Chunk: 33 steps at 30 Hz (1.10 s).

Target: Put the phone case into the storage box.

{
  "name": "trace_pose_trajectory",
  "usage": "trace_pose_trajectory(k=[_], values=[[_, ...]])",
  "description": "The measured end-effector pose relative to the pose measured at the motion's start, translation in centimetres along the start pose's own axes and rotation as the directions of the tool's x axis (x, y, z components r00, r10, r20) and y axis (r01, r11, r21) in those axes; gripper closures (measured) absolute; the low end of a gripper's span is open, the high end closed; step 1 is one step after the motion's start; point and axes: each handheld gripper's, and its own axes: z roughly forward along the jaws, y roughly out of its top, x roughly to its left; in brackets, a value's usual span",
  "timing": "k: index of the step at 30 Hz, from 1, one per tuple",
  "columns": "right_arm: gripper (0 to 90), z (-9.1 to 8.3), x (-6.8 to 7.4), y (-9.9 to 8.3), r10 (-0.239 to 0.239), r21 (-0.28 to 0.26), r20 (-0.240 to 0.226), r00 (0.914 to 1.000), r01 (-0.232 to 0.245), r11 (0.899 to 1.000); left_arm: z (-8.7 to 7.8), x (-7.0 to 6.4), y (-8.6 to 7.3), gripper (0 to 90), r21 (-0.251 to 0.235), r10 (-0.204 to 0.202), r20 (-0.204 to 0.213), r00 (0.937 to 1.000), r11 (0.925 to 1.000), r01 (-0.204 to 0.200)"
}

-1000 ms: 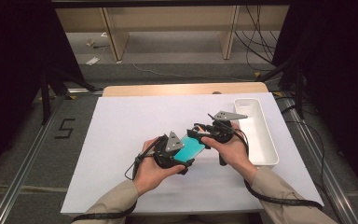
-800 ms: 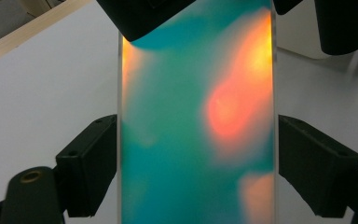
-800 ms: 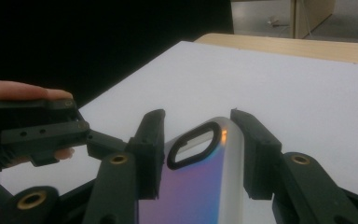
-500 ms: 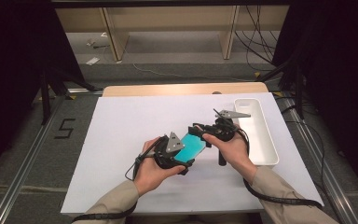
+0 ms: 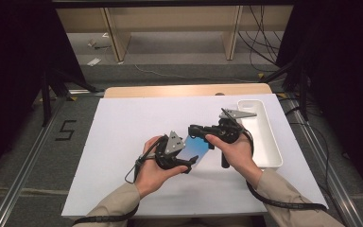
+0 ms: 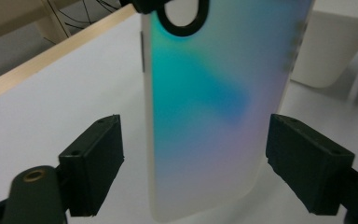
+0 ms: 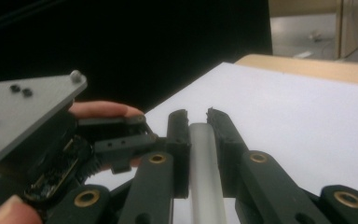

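Note:
A thin phone case (image 5: pixel 196 149) with a teal-to-blue iridescent sheen hangs above the white table cover, between both hands. My right gripper (image 5: pixel 196 135) is shut on the case's pale edge (image 7: pixel 205 177), gripping it from the far side. My left gripper (image 6: pixel 191 154) is open, its two black pads well apart on either side of the case (image 6: pixel 205 116) and touching neither face. In the high view the left gripper (image 5: pixel 191 160) sits just below and left of the case. The right gripper view also shows the left gripper's grey plate (image 7: pixel 23 112) and a fingertip at the left.
A white oblong tray (image 5: pixel 270 142) stands on the white cover (image 5: pixel 123 142) to the right of the right hand. A wooden table edge (image 5: pixel 170 91) runs along the back. Dark frame legs and cables lie on the floor beyond.
Both hands and the case have barely shifted. The right gripper stays shut on the case and the left stays open around it.

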Motion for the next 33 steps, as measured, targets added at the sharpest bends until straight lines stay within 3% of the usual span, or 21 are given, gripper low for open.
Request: trace_pose_trajectory(k=[4, 8, 12, 20, 27, 33], values=[[80.4, -0.3, 0.4, 0.5, -0.050, -0.004, 0.013, 0.9987, 0.050, 0.999, -0.5, 0.3, 0.2, 15.1, -0.041, -0.007, 0.015, 0.9999, 0.9991, 0.008], [80.3, -0.5, 0.2, 0.6, -0.066, 0.012, 0.024, 0.9975, 0.066, 0.998, -0.4, 0.4, 0.0, 13.7, -0.040, -0.031, 0.048, 0.9984, 0.9987, 0.033], [80.2, -0.4, 0.2, 0.6, -0.096, 0.031, 0.027, 0.9950, 0.095, 0.995, -0.2, 0.8, -0.3, 11.6, -0.039, -0.027, 0.050, 0.9984, 0.9988, 0.029], [80.1, -0.6, 0.3, 0.9, -0.170, 0.061, -0.007, 0.9855, 0.170, 0.984, -0.1, 1.1, -0.8, 12.2, -0.045, -0.025, 0.102, 0.9944, 0.9986, 0.030], [80.0, -0.6, 0.0, 0.9, -0.215, 0.099, -0.054, 0.9752, 0.219, 0.971, -0.2, 1.4, -1.0, 15.0, -0.048, -0.020, 0.117, 0.9929, 0.9985, 0.026], [80.0, -0.6, -0.1, 0.9, -0.232, 0.107, -0.062, 0.9708, 0.237, 0.965, -0.1, 1.4, -1.1, 15.3, -0.043, -0.015, 0.120, 0.9927, 0.9989, 0.020]])
